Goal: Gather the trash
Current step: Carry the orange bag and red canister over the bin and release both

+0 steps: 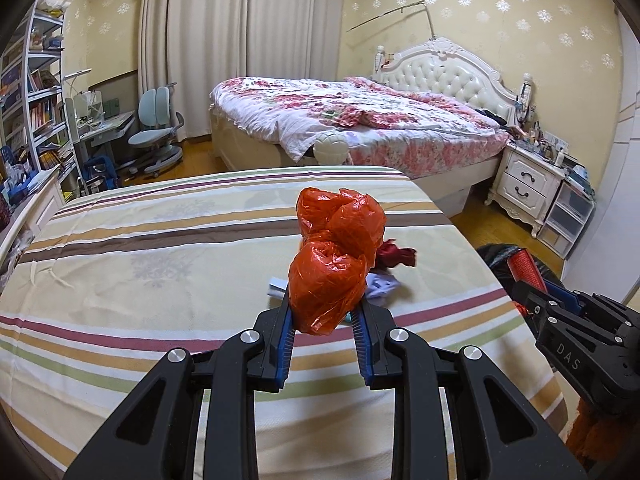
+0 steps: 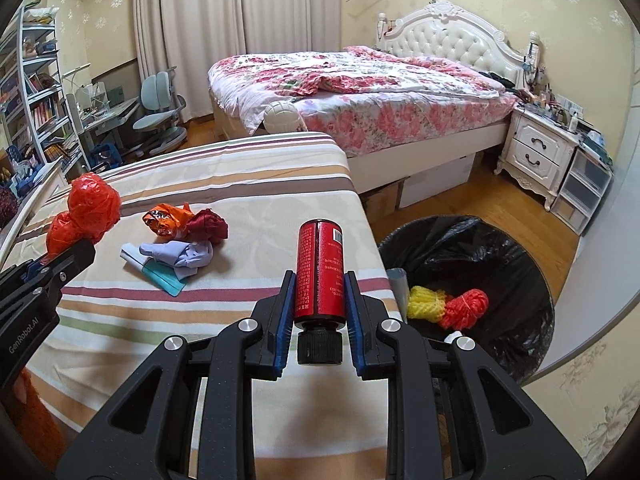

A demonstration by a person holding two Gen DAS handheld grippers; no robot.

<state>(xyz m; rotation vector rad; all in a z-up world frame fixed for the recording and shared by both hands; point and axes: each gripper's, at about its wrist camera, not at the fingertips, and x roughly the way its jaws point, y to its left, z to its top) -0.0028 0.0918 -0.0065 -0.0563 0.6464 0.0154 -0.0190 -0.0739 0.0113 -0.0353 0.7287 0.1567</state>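
Note:
My left gripper [image 1: 325, 312] is shut on a crumpled orange plastic bag [image 1: 334, 264], held above the striped table [image 1: 160, 248]. In the right wrist view that orange plastic bag [image 2: 86, 212] shows at the left edge. My right gripper [image 2: 320, 292] is shut on a red bottle [image 2: 320, 268] with a black cap pointing back at the camera. On the striped table [image 2: 248, 184] lie an orange wrapper [image 2: 166, 218], a dark red wad [image 2: 208, 224], a pale purple crumpled piece [image 2: 184, 258] and a teal mask [image 2: 168, 280]. A black-lined bin [image 2: 516, 264] stands at the table's right, holding yellow and red netting.
A bed with floral bedding [image 2: 360, 80] stands behind the table, with a white nightstand [image 2: 536, 152] and plastic drawers [image 2: 584, 196] to its right. A desk, a blue chair [image 2: 160, 108] and bookshelves [image 2: 28, 92] fill the left side. The floor is wood.

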